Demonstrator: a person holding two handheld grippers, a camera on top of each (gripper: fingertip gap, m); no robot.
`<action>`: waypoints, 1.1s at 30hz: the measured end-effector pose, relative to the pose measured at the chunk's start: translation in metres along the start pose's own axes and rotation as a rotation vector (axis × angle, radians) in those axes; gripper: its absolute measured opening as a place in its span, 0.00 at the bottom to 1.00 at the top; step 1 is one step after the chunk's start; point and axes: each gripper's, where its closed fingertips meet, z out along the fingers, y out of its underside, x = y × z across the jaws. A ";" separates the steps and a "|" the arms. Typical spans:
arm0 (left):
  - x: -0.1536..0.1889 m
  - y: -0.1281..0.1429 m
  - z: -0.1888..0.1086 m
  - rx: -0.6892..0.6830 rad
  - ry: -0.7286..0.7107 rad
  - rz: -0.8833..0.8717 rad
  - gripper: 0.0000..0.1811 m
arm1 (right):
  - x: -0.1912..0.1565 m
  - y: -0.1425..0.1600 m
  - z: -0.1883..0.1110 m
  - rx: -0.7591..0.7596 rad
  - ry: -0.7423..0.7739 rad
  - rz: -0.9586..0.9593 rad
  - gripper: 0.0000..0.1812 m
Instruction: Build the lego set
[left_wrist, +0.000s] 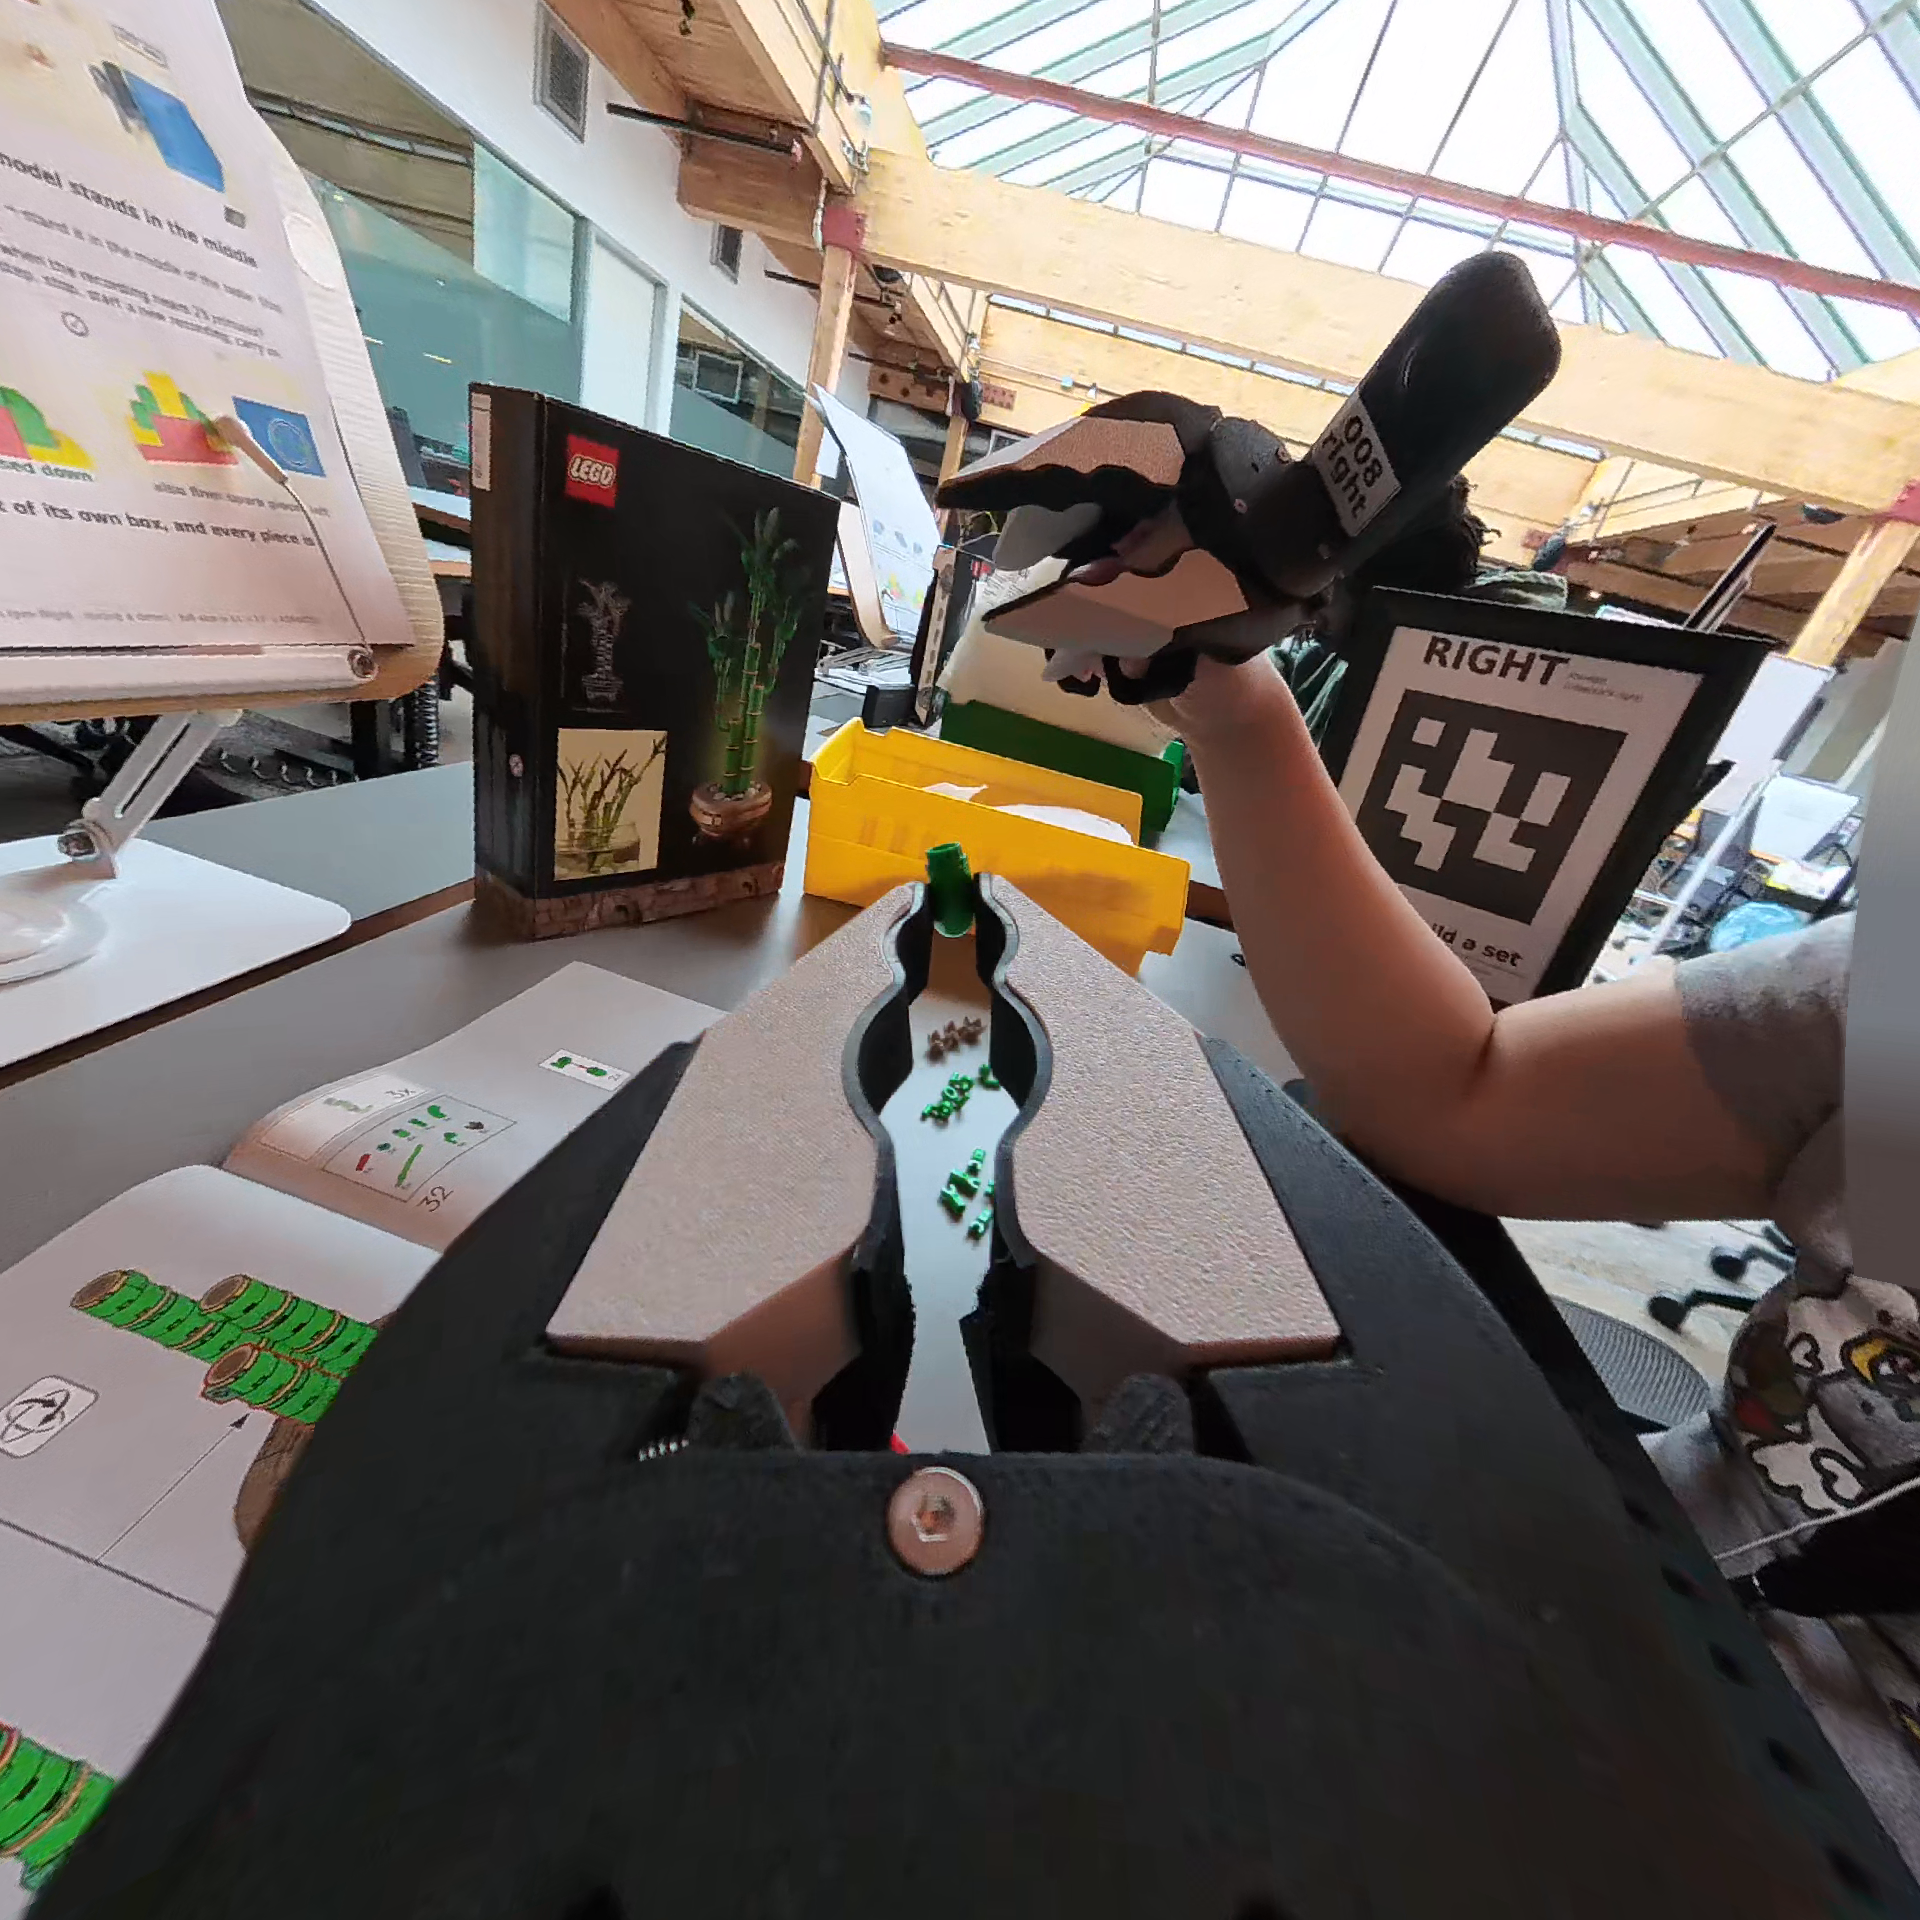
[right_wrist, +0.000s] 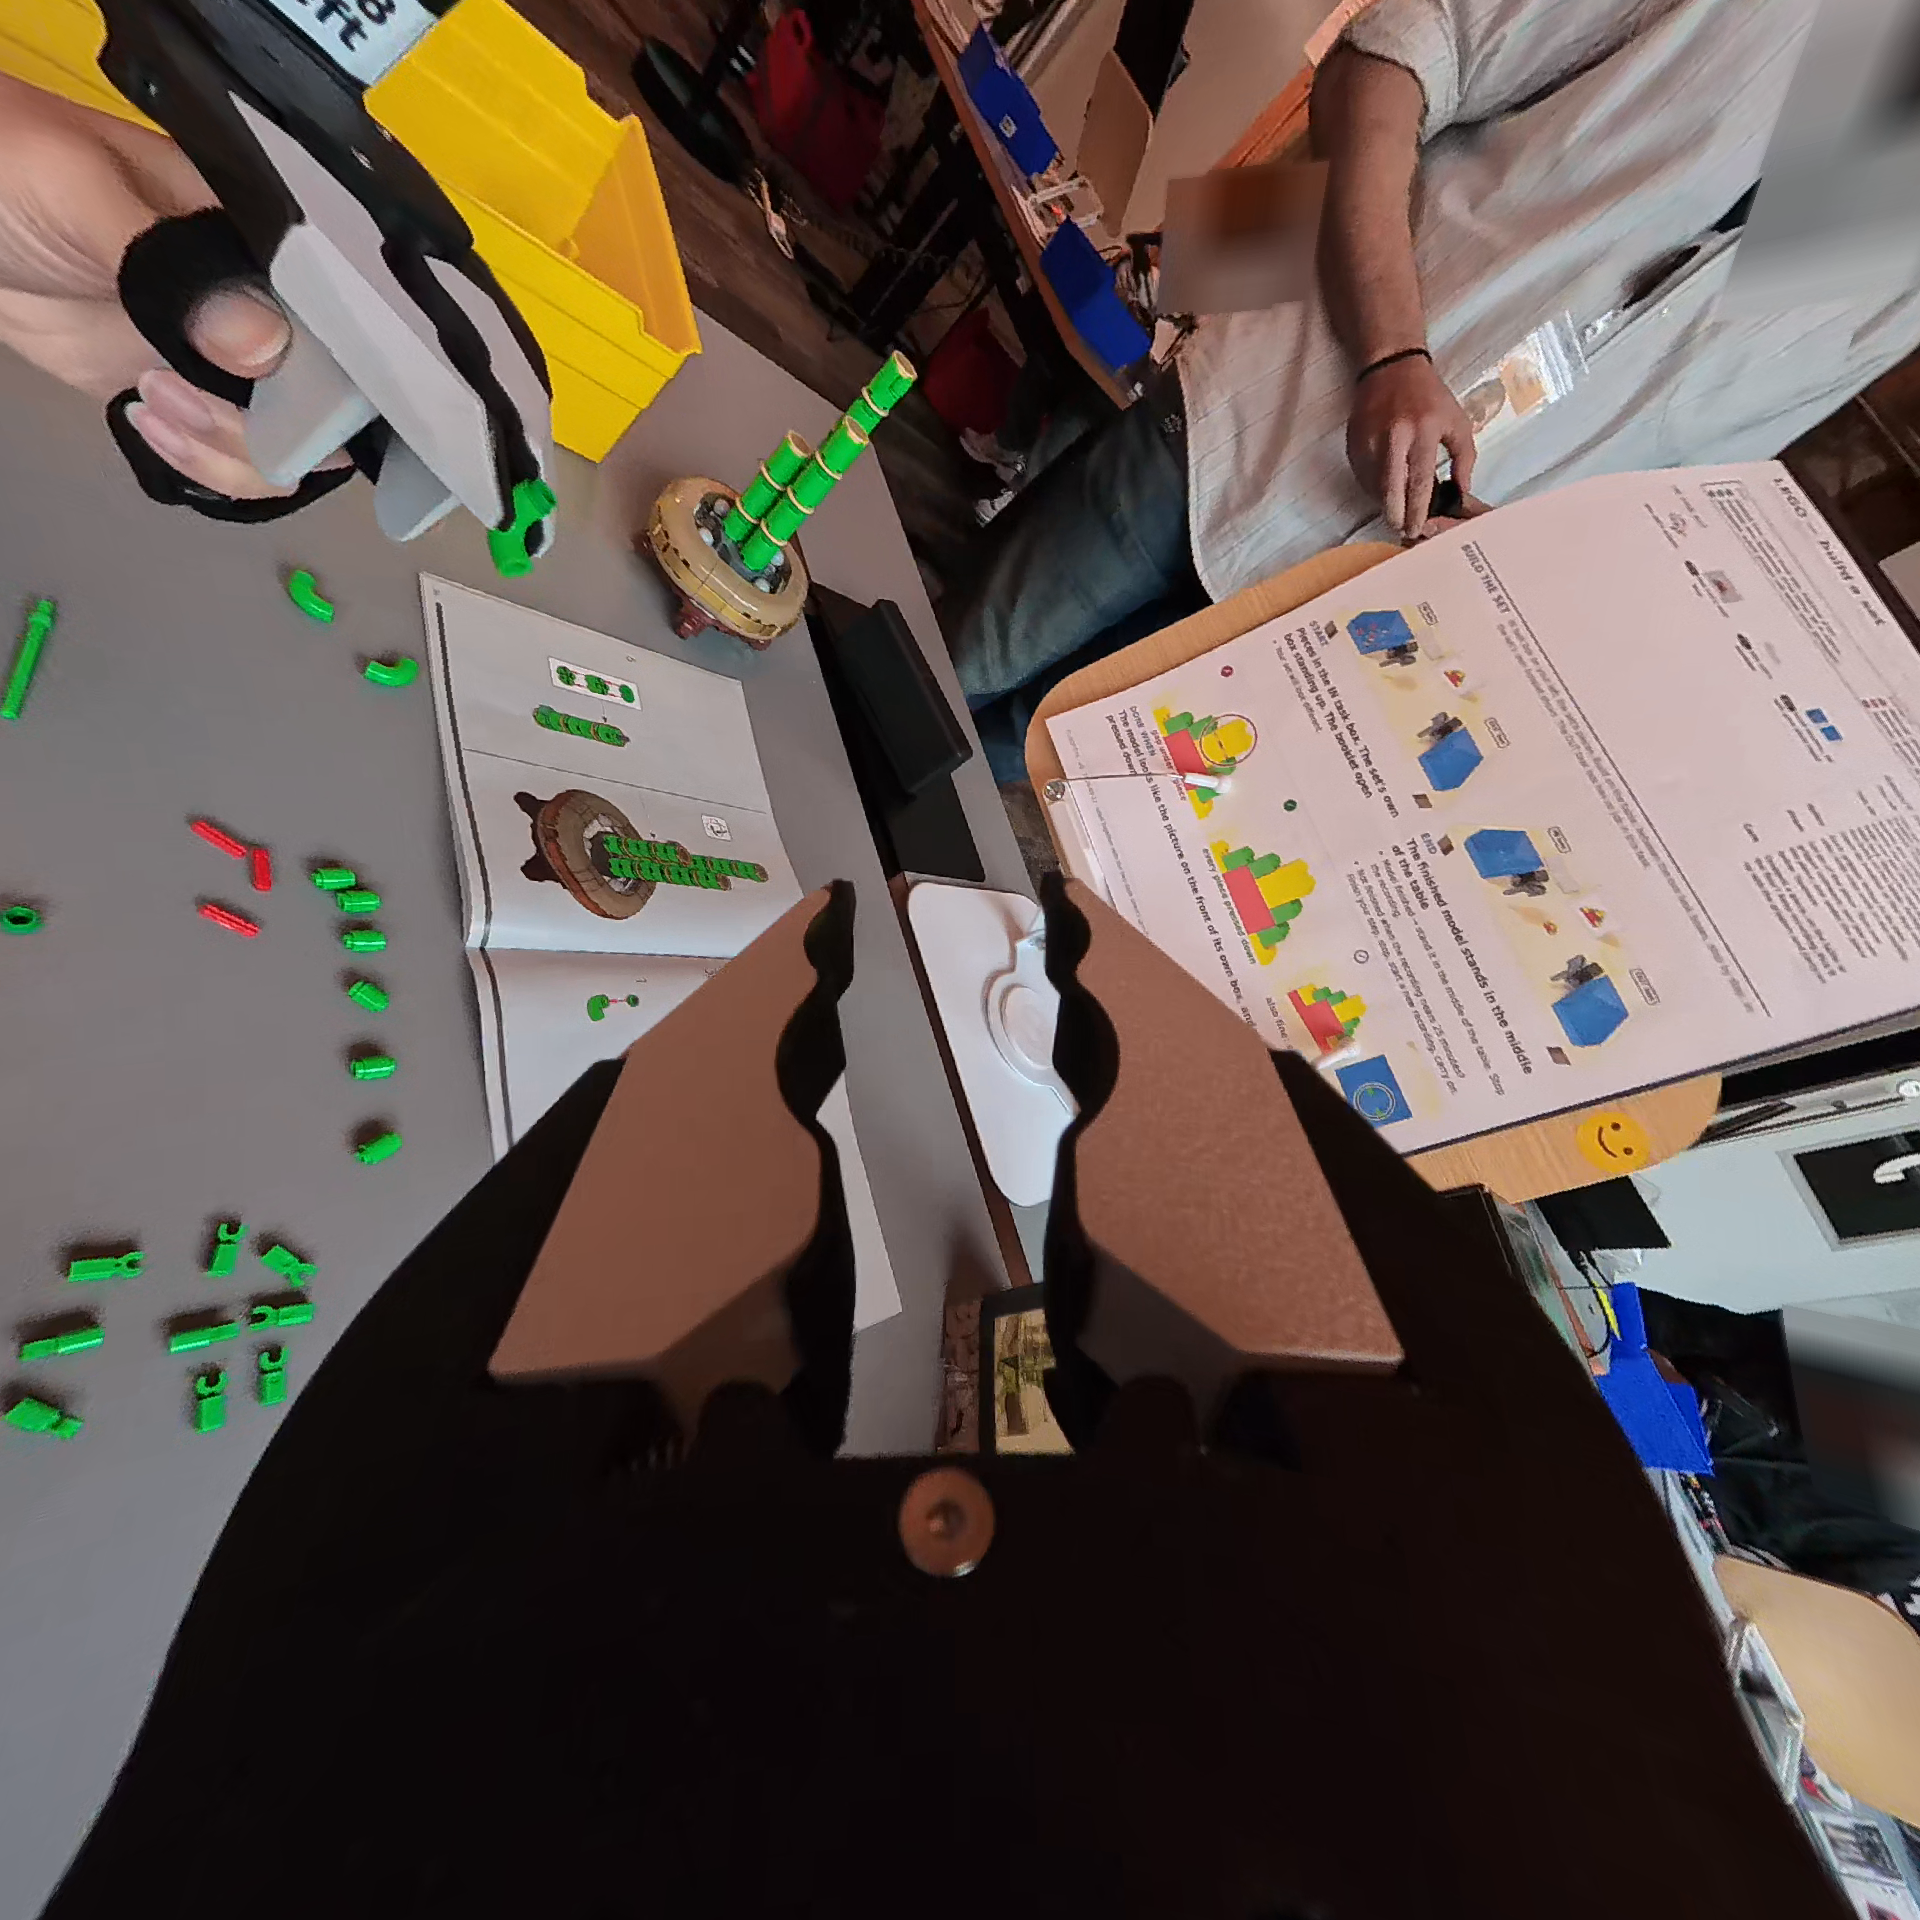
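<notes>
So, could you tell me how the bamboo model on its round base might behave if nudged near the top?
The bamboo model would probably tip: its tall green stalks rise well above a small round base. The stacked segments may also pop apart.

Left gripper (left_wrist: 951, 899), fingers nearly closed, pinching a green piece (left_wrist: 948, 883) at the tips. Right gripper (right_wrist: 948, 904), raised high on a bent bare forearm (left_wrist: 1351, 935), fingers apart and empty.
</notes>
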 end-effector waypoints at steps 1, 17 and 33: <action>-0.001 -0.001 -0.002 0.007 -0.004 0.005 0.03 | -0.001 0.000 0.001 -0.003 0.000 -0.004 0.20; -0.026 -0.007 -0.027 0.001 -0.090 0.019 0.03 | -0.042 -0.055 0.004 0.117 -0.272 0.207 0.18; -0.039 -0.018 -0.048 0.055 -0.112 0.002 0.03 | -0.276 -0.038 0.133 -0.086 -0.579 0.427 0.04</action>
